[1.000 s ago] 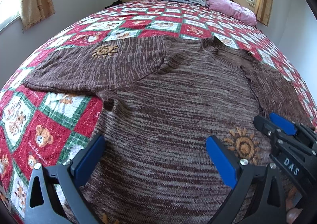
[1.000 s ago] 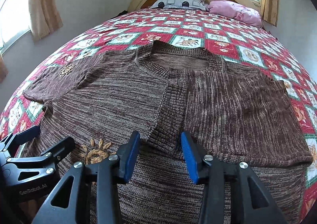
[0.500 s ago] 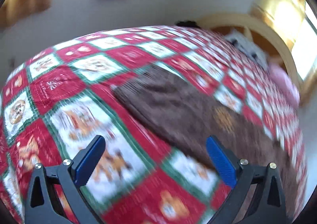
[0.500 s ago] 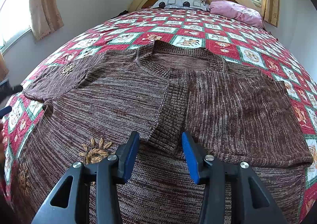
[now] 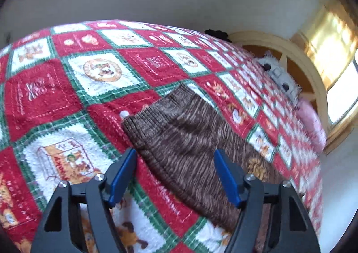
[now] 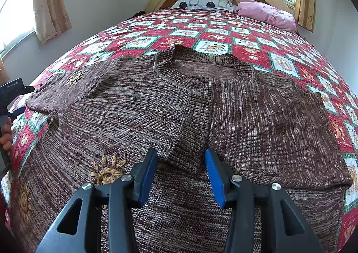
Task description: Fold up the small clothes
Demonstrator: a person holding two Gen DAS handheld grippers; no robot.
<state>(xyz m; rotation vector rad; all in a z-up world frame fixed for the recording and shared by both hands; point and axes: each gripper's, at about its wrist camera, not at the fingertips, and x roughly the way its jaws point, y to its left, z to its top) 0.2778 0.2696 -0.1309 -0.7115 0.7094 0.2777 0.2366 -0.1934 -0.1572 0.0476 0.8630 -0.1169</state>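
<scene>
Bed [image 6: 257, 29] with quilt | sweater [image 6: 138, 118] flat at centre, one sleeve folded in, 9 o'clock sleeve [image 5: 190, 136] left | left gripper [image 5: 175, 173] fingers closing, nothing pinched | right gripper [image 6: 181, 176] fingers apart, empty

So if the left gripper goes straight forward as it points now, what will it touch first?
Most likely the brown sweater sleeve: it lies between the closing jaws of the left gripper, untouched, spread flat on the quilt. Depth is uncertain, so first contact may fall near its ribbed cuff.
</scene>
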